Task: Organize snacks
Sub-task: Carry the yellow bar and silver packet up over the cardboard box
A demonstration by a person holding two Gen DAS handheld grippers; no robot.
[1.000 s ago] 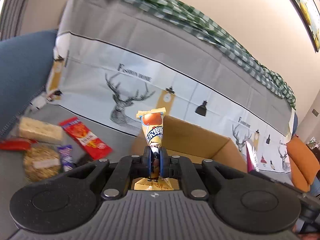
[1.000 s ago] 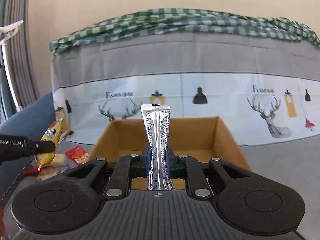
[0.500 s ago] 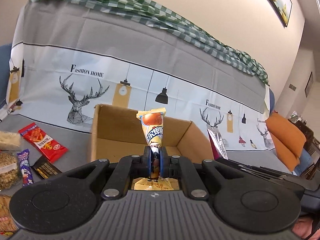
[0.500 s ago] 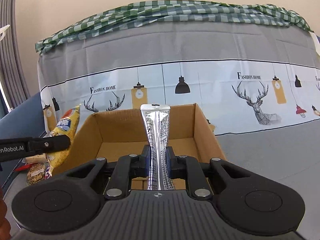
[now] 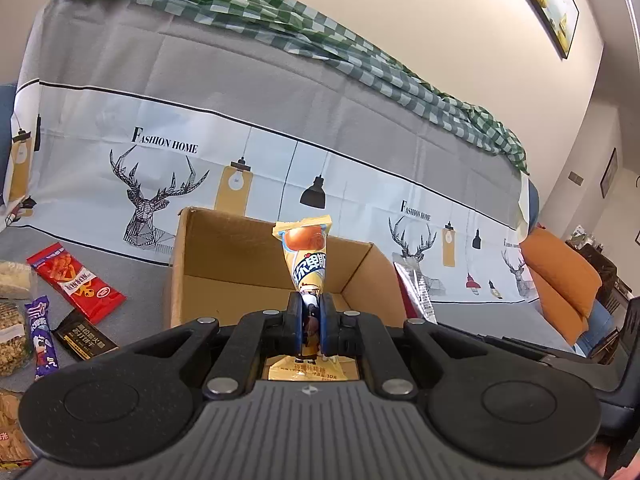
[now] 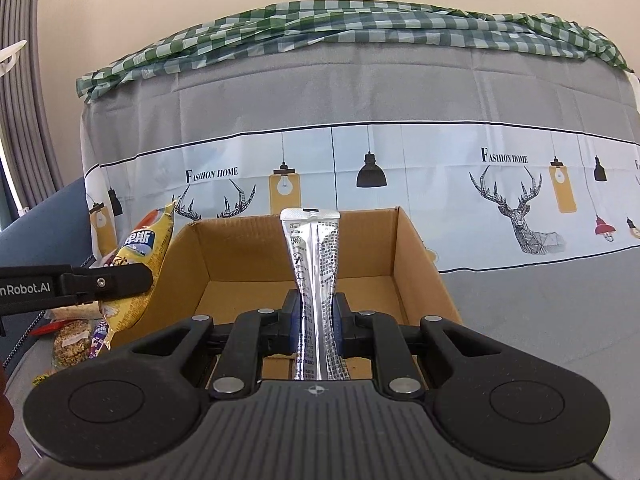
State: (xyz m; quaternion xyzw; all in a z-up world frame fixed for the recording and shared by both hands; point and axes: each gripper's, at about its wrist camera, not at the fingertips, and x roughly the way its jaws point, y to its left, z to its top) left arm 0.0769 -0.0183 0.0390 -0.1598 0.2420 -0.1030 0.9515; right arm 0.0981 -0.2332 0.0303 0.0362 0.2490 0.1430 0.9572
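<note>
Snacks hung over the cardboard box (image 6: 304,280) at frame center: left gripper (image 5: 308,320) fingers pinched the yellow snack packet (image 5: 306,256), right gripper (image 6: 316,320) fingers the silver packet (image 6: 314,264). Best release came low inside, 1 at a time.

Both views look forward and slightly downward along their own tongs, from just behind them, close to the open cardboard box (image 5: 276,268). The left wrist camera faces the box from its left side; the right wrist camera faces it almost square on. They share the box, the deer-print cover (image 6: 400,168) behind it, and each sees the other's tongs at its edge
</note>
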